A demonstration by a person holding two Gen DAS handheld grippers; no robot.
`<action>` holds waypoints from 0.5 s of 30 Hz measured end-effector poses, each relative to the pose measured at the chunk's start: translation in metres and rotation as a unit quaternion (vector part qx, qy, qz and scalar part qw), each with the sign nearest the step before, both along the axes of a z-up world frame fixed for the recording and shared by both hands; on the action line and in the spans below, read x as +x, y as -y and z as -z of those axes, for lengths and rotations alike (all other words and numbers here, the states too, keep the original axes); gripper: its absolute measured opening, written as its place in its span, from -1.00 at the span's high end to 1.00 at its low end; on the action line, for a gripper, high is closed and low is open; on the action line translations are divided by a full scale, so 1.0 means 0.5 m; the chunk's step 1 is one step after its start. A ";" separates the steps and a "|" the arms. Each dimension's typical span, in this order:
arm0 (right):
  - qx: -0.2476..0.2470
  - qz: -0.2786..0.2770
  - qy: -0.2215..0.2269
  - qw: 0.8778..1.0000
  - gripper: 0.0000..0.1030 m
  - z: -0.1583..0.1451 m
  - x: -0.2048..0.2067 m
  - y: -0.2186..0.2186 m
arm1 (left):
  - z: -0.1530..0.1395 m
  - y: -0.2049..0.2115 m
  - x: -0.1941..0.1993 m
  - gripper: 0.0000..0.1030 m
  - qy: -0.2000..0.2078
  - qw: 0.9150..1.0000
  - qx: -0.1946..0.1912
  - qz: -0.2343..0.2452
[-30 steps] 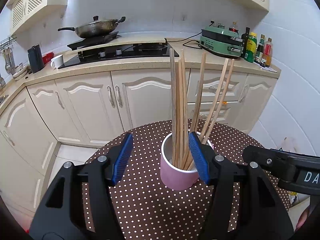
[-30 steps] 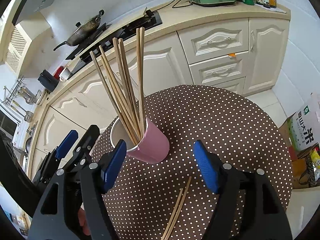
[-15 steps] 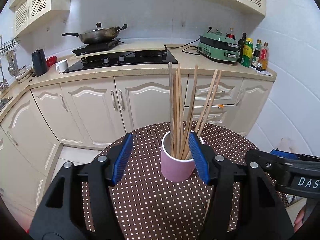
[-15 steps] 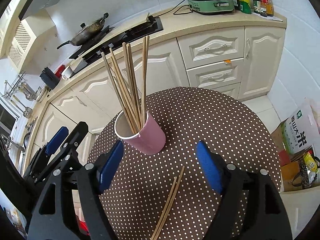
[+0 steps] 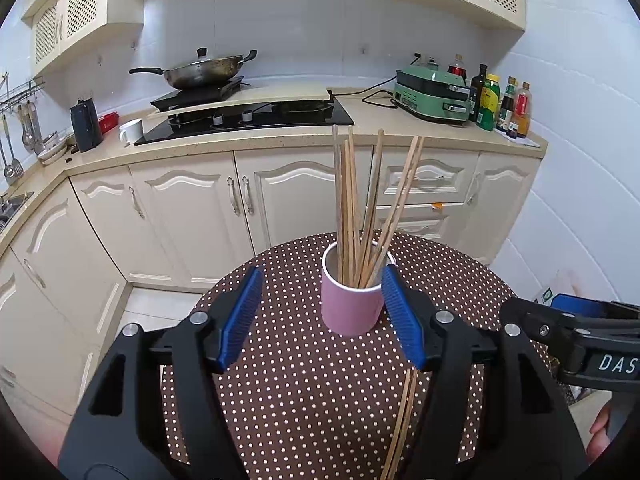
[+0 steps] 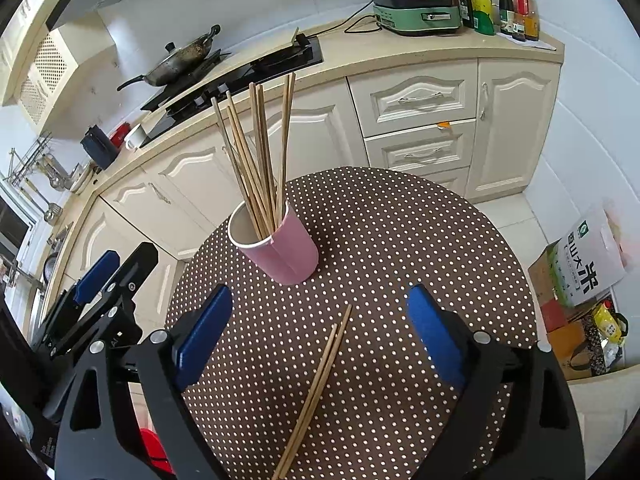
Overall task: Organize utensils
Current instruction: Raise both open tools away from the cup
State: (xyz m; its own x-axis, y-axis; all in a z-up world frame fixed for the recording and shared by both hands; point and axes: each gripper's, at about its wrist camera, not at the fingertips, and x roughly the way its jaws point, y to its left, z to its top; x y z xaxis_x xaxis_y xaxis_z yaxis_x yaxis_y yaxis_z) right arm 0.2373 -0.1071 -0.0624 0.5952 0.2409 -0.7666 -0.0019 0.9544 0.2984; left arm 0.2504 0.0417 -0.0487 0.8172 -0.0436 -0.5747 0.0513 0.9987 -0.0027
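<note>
A pink cup stands upright on the round brown polka-dot table, with several wooden chopsticks standing in it. It also shows in the right wrist view with its chopsticks. Two loose chopsticks lie on the table near me; in the left wrist view they lie beside the right finger. My left gripper is open and empty, just short of the cup. My right gripper is open and empty, above the loose chopsticks.
Cream kitchen cabinets and a counter with a black stove, a wok, a green appliance and bottles stand behind the table. Boxes and bags sit on the floor at the right.
Both grippers have drawn back from the cup, which now looks smaller and farther. More of the loose chopsticks shows in the right wrist view. Both grippers stay open.
</note>
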 end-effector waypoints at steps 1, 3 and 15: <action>-0.001 0.001 0.001 1.000 -0.77 0.000 -0.009 0.002 | -0.001 0.002 -0.005 -0.22 -0.002 1.000 0.000 0.001; -0.002 0.002 0.002 1.000 -0.81 -0.002 -0.016 0.004 | -0.003 0.006 -0.015 -0.24 -0.006 1.000 0.001 0.005; -0.016 0.020 -0.040 0.999 -0.84 0.034 -0.043 0.024 | 0.025 0.022 -0.059 -0.38 -0.042 0.998 0.027 0.030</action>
